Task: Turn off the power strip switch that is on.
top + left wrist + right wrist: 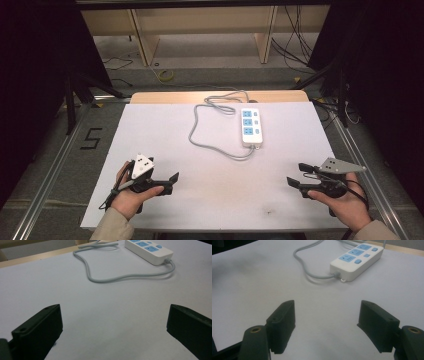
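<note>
Nearest the person, the left gripper [172, 182] and right gripper [296, 174] hover low over the white table [150, 130], well short of the power strip [251, 127], one to each side of it. Both have their jaws spread wide and hold nothing; each hand wraps its handle with the jaws aimed inward and forward. Beyond them the power strip lies flat, its grey cord [200, 134] looping to its left. A reach for it could snag that loose cord and drag the strip askew.
</note>
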### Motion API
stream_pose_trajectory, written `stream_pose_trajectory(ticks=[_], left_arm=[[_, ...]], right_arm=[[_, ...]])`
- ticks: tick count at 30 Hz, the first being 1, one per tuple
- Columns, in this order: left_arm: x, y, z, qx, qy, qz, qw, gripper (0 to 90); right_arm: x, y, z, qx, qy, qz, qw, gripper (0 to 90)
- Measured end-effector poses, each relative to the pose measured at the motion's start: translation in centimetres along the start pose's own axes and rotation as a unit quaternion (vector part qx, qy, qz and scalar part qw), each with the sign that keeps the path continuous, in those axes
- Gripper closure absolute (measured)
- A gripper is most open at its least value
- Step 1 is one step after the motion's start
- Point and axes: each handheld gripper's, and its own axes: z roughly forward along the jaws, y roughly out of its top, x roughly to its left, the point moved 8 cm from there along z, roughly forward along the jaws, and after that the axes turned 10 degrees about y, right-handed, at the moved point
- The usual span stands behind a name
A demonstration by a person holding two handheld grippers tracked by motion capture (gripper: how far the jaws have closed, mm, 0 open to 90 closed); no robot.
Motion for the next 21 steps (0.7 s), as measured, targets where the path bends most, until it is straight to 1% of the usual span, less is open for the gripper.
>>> stream_pose_trajectory(ticks=[3, 6, 8, 11, 12, 13, 14, 15, 16, 17, 18, 19, 21], left_arm=[[-0.1, -0.1, 0.1, 0.004, 0.005, 0.008, 0.9999, 0.1], [-0.1, -0.2, 0.2, 0.005, 0.007, 0.009, 0.9999, 0.8], [-0.1, -0.2, 0.2, 0.004, 0.012, 0.013, 0.9998, 1.1], [-0.2, -0.2, 0.2, 0.005, 0.010, 0.009, 0.9999, 1.7], [-0.2, -0.2, 0.3, 0.005, 0.010, 0.010, 0.9999, 1.7], [-0.2, -0.2, 0.3, 0.005, 0.011, 0.010, 0.9999, 2.0], [-0.2, -0.2, 0.3, 0.005, 0.011, 0.010, 0.9999, 2.3], [-0.2, -0.2, 0.3, 0.005, 0.012, 0.008, 0.9999, 2.3], [-0.2, -0.1, 0.3, 0.004, 0.014, 0.007, 0.9999, 2.9], [-0.2, -0.1, 0.2, 0.004, 0.016, 0.007, 0.9998, 2.9], [-0.2, -0.1, 0.2, 0.003, 0.016, 0.006, 0.9998, 3.0], [-0.2, -0.1, 0.2, 0.002, 0.017, 0.007, 0.9998, 3.3], [-0.2, 0.0, 0.3, 0.002, 0.018, 0.007, 0.9998, 3.4]], right_arm=[[0.0, 0.0, 0.1, 0.001, -0.002, -0.001, 1.0000, 30.1], [0.0, 0.0, 0.2, 0.005, 0.000, -0.001, 1.0000, 30.7], [-0.1, 0.1, 0.3, 0.006, -0.003, -0.002, 1.0000, 34.6], [-0.4, 0.2, 0.4, 0.008, -0.010, 0.000, 0.9999, 43.2], [-0.4, 0.2, 0.4, 0.008, -0.010, 0.000, 0.9999, 43.2], [-0.5, 0.3, 0.4, 0.010, -0.013, 0.002, 0.9999, 51.2], [-0.6, 0.4, 0.5, 0.011, -0.014, 0.000, 0.9998, 55.6], [-0.6, 0.4, 0.5, 0.011, -0.014, 0.000, 0.9998, 55.6], [-0.7, 0.7, 0.6, 0.013, -0.021, -0.006, 0.9997, 64.2], [-0.7, 0.7, 0.6, 0.013, -0.021, -0.006, 0.9997, 64.2], [-0.8, 0.8, 0.7, 0.013, -0.024, -0.007, 0.9996, 67.5], [-1.0, 1.2, 0.9, 0.014, -0.029, -0.014, 0.9994, 74.0], [-1.2, 1.5, 1.1, 0.014, -0.037, -0.020, 0.9990, 79.7]])
